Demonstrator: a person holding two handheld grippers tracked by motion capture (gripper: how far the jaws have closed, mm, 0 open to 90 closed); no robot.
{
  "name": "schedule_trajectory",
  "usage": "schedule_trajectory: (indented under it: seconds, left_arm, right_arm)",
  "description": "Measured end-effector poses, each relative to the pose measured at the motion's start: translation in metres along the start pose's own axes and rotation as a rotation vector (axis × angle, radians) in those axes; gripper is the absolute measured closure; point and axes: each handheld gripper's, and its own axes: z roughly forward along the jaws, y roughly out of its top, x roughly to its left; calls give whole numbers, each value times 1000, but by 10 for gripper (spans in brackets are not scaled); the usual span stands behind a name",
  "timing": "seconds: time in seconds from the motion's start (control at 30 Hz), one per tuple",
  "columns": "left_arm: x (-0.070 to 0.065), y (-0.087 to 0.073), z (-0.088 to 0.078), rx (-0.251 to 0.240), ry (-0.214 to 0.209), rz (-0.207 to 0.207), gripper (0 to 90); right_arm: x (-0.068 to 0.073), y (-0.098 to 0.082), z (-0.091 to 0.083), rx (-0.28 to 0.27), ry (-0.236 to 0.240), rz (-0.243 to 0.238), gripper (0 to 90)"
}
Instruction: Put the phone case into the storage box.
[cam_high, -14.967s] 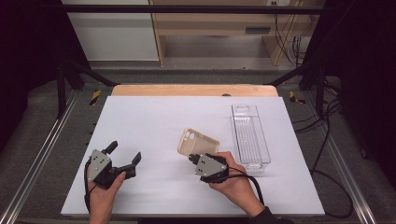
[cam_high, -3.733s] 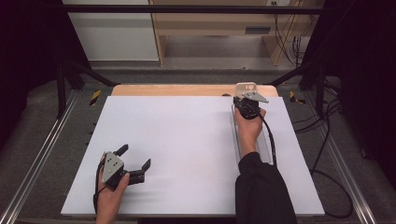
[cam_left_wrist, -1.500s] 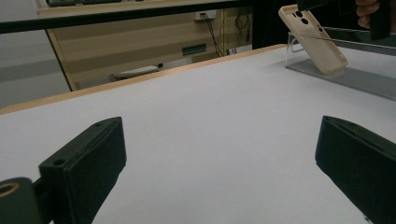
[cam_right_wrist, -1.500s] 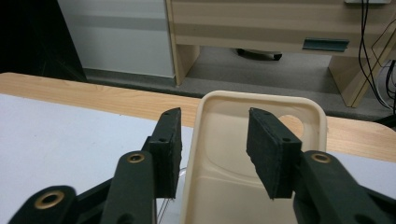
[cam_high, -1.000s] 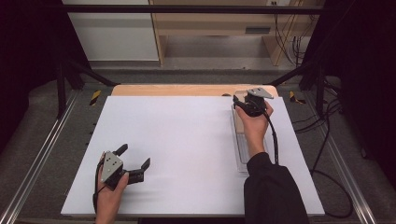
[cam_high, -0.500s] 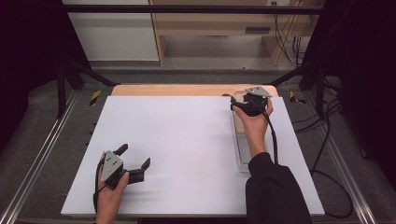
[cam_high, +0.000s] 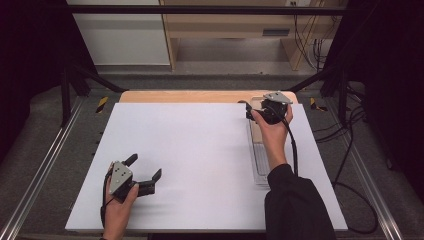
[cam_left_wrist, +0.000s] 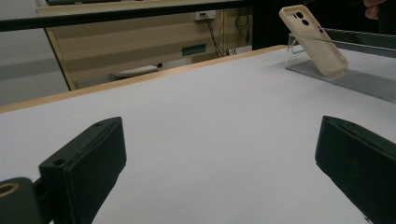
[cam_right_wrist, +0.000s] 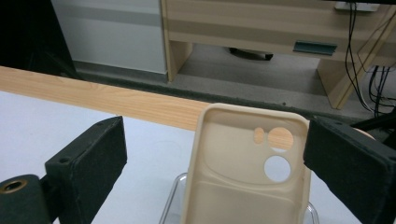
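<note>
The right gripper (cam_right_wrist: 215, 163) has its two black fingers (cam_right_wrist: 88, 158) spread wide, and they have just been opening; the beige phone case (cam_right_wrist: 243, 186) stands between them, with a clear gap to the left finger, while the right finger sits very close to the case's edge and contact there cannot be told. The case stands upright, tilted a little, with its hollow inner side and three camera cut-outs facing the gripper, its foot in the far end of the clear plastic tray (cam_right_wrist: 173, 201). In the left gripper view the same phone case (cam_left_wrist: 314, 39) leans back against the tray's end wall, and the clear plastic tray (cam_left_wrist: 355, 79) lies lengthwise along the right side of the white surface (cam_left_wrist: 210, 121). From above, the right gripper (cam_high: 261, 111) is held at the far right corner of the surface, over the far end of the tray (cam_high: 261, 160), the person's hand and dark sleeve reaching along it. The left gripper (cam_high: 145, 176) rests near the front left of the white surface (cam_high: 200, 150), well apart from the tray, its fingers (cam_left_wrist: 88, 163) wide with nothing between them. Beyond the white sheet a wooden edge (cam_high: 180, 96) borders the surface.
</note>
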Motion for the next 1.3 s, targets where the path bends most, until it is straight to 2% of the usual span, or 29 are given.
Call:
schedule_trajectory:
  seconds: [0.57, 0.83, 1.07, 1.3]
  left_arm:
    - [1, 0, 0, -1, 7, -6, 19]
    - [1, 0, 1, 0, 4, -6, 19]
    - [2, 0, 1, -2, 7, -9, 19]
    - [0, 0, 0, -1, -2, 10, 19]
  right_arm:
    - [5, 18, -14, -57, 48, -8, 83]
    - [4, 25, -21, -75, 99, 28, 85]
    - [4, 29, -27, -92, 113, 36, 85]
    - [6, 31, -35, -94, 118, 10, 85]
